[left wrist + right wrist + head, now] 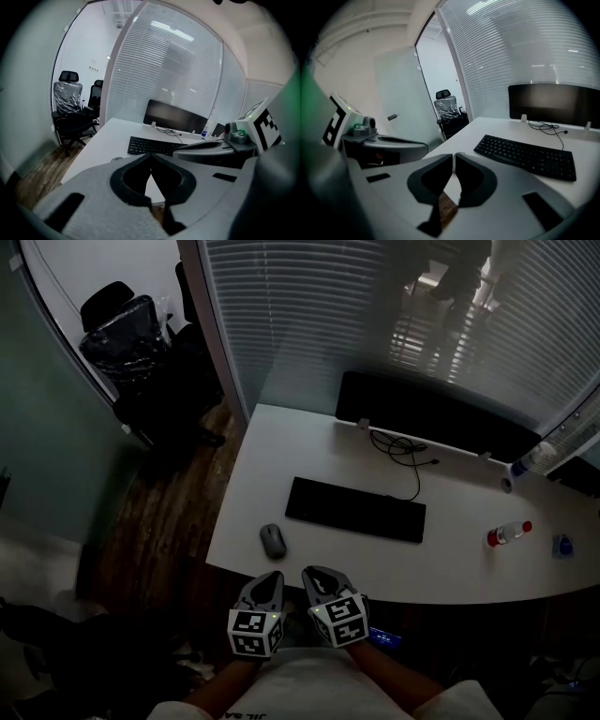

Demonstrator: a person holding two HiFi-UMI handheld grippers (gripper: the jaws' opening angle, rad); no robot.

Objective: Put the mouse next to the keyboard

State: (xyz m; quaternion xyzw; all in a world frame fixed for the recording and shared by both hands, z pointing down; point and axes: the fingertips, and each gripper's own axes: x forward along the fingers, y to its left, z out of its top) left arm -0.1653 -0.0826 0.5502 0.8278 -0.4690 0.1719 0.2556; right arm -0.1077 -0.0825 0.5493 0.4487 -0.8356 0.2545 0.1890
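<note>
Head view looks steeply down on a white desk (281,446) with a black keyboard (355,509) lying roughly in the middle, tilted a bit so its right end sits nearer the person. The mouse (273,540), a small grey one, is on the desk at about 8 o'clock from the keyboard, near its left end but not touching it, and close to the desk's front edge. Both tools hang at 6 o'clock in the frame, just off that edge and over the person's lap. The left gripper (270,576) and the right gripper (314,573) are side by side with their marker cubes facing up, and the mouse is at roughly 11 o'clock from them. The left gripper view shows that tool's jaws pressed together at the tips with nothing in between, just desk and a strip of wood floor (169,521) visible past them. The right gripper view is the same deal: jaws closed, nothing pinched, keyboard off at 2 o'clock beyond them. A dark monitor (436,414) stands along the back of the desk at 12 to 1 o'clock from the keyboard, and a black cable (405,448) loops down from it toward the keys. A clear bottle with a red cap (508,533) lies on its side at 3 o'clock from the keyboard, well apart from it. Off the desk at 10 o'clock there's a black office chair (131,334) with plastic wrap over the back.
</note>
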